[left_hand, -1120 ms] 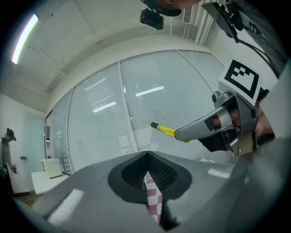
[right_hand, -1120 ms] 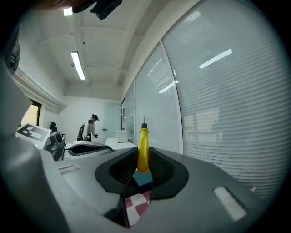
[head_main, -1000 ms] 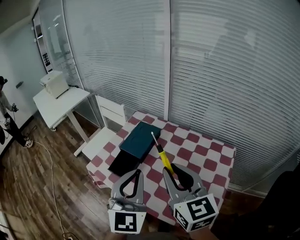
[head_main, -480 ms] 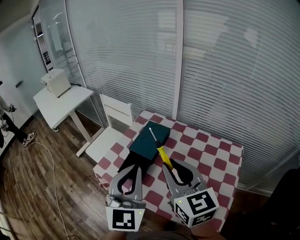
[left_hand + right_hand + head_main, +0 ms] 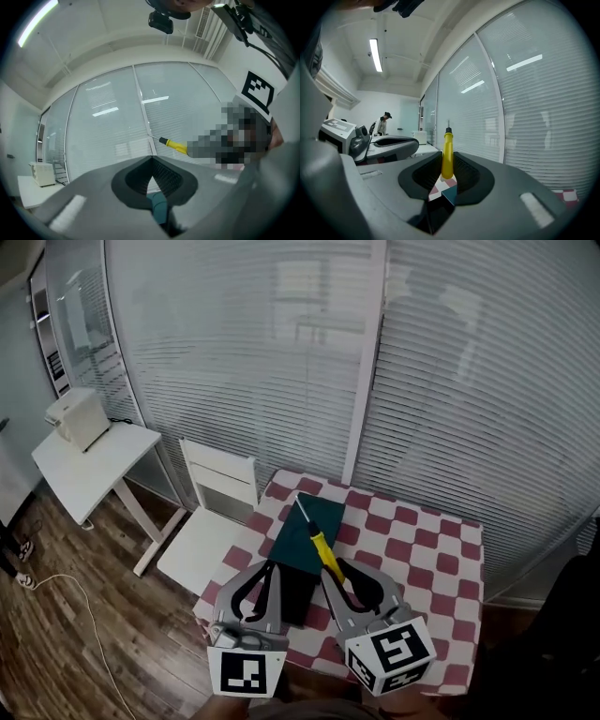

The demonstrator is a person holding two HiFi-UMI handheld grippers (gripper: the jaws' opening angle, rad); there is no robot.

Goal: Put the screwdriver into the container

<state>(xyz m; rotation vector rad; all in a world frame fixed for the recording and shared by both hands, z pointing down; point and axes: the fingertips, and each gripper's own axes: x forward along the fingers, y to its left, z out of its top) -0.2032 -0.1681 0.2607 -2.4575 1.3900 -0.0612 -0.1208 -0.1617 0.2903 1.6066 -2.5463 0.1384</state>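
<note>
My right gripper [image 5: 330,569] is shut on the yellow handle of the screwdriver [image 5: 322,547], whose metal tip points away over the dark teal container [image 5: 307,527] on the table. In the right gripper view the screwdriver [image 5: 447,154] stands upright between the shut jaws of the right gripper [image 5: 446,165], with the container's corner [image 5: 450,193] showing below. My left gripper [image 5: 272,566] hovers over the container's near black end, shut with nothing in it. In the left gripper view the left gripper's [image 5: 151,158] tips meet, and the screwdriver [image 5: 176,145] shows beyond them.
The red-and-white checkered table [image 5: 422,549] stands against a glass wall with blinds. A white chair [image 5: 204,538] sits at its left edge. Farther left is a white side table [image 5: 89,465] bearing a white box [image 5: 75,418]. A person [image 5: 384,123] stands far off.
The head view has swung, so the table now sits more central and the side table farther left. Both grippers stay shut, and the screwdriver is still held over the container.
</note>
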